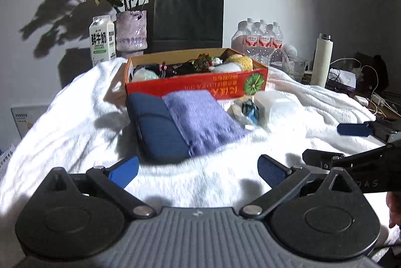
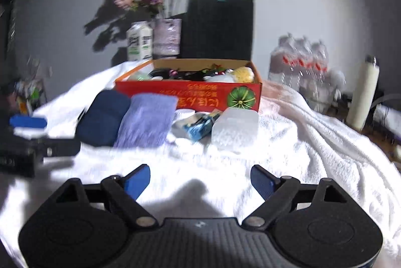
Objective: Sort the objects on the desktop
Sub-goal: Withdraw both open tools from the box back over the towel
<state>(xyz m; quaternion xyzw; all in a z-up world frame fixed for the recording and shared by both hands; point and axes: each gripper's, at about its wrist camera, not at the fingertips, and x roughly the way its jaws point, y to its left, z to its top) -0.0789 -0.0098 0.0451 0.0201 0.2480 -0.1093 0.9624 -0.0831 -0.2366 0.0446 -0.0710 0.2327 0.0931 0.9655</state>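
Observation:
A red cardboard box [image 1: 200, 85] [image 2: 190, 95] with several small items inside sits on a white towel [image 1: 75, 117] [image 2: 300, 142]. In front of it lie a dark blue pouch [image 1: 155, 127] [image 2: 102, 117], a folded purple cloth [image 1: 203, 117] [image 2: 147, 120], a small blue-and-white wrapped packet [image 1: 246, 111] [image 2: 200, 125] and a clear plastic box [image 1: 278, 105] [image 2: 235, 127]. My left gripper [image 1: 198, 171] is open and empty, just short of the pouch. My right gripper [image 2: 200, 179] is open and empty, short of the packet; it also shows at the right of the left wrist view [image 1: 351, 130].
Behind the box stand a milk carton [image 1: 102, 41], a vase of flowers [image 1: 131, 30], a dark paper bag [image 1: 188, 17], a pack of water bottles [image 1: 258, 38] and a white flask [image 1: 322, 60]. Cables and chargers [image 1: 363, 92] lie at the right.

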